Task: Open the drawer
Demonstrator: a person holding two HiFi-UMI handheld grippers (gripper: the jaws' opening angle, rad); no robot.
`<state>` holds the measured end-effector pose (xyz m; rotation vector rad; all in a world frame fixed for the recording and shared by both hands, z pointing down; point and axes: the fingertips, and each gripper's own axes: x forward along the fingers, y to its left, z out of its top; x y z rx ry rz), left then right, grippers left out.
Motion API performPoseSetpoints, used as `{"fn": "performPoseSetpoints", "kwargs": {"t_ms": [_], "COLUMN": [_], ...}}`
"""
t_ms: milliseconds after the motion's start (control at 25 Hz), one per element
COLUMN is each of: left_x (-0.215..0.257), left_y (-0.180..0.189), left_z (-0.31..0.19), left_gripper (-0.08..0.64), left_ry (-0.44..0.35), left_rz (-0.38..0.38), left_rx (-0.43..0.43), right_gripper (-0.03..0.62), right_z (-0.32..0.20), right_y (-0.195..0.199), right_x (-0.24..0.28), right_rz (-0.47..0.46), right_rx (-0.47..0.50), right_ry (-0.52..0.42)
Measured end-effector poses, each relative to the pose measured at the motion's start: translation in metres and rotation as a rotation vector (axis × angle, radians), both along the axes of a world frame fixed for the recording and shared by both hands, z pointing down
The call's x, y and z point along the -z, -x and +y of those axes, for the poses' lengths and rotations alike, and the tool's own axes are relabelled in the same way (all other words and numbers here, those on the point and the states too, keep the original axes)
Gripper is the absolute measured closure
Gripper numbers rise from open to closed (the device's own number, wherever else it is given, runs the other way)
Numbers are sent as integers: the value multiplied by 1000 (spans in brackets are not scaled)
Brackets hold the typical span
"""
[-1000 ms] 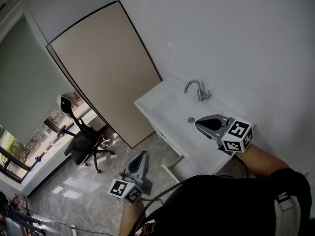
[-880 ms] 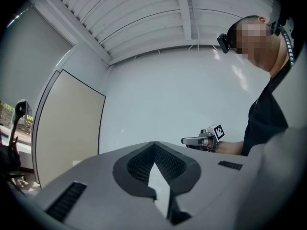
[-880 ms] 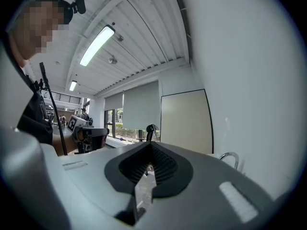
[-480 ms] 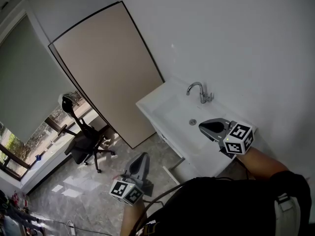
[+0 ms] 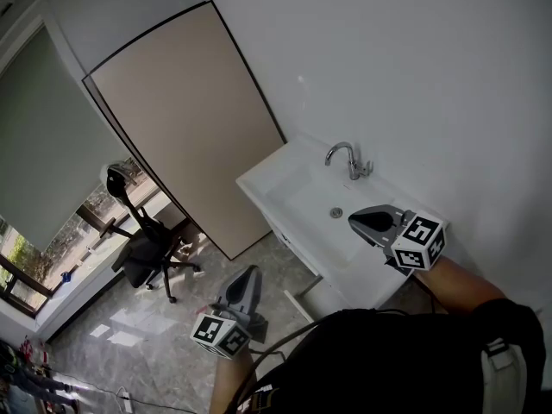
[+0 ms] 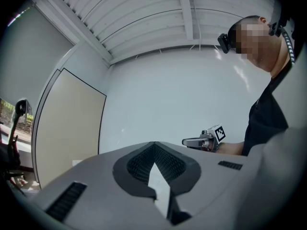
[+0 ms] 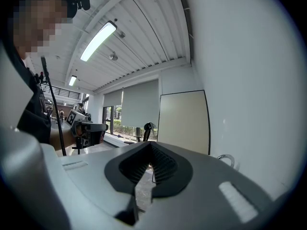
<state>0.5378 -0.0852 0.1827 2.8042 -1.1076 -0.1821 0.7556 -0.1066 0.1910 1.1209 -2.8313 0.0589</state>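
Observation:
A white sink cabinet [image 5: 297,198] with a chrome faucet [image 5: 348,159] stands against the white wall. Its front under the basin's near edge shows only as a narrow strip [image 5: 288,240], and I cannot make out a drawer handle. My right gripper [image 5: 352,220] hovers over the basin's right part, shut and empty. My left gripper [image 5: 251,271] hangs lower, over the floor in front of the cabinet, also shut with nothing in it. In the left gripper view the jaws [image 6: 154,145] meet against bare wall. In the right gripper view the jaws [image 7: 150,145] meet too, with the faucet [image 7: 226,160] at right.
A tall beige panel [image 5: 190,119] leans on the wall left of the sink. A black office chair [image 5: 142,250] stands on the marble floor [image 5: 155,335] near a window [image 5: 34,270]. The person's dark torso fills the lower right of the head view.

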Motion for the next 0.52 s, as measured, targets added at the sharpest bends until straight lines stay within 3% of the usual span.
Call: {"fn": "performPoseSetpoints", "kwargs": {"t_ms": [520], "left_x": [-3], "left_y": [2], "left_z": [8], "left_gripper": [558], "left_ry": [-4], "left_rz": [-8], "left_rx": [0], "right_gripper": [595], "right_z": [7], "right_y": [3], "right_x": [2], "right_rz": [10], "right_rx": [14], "right_ry": [-6]}}
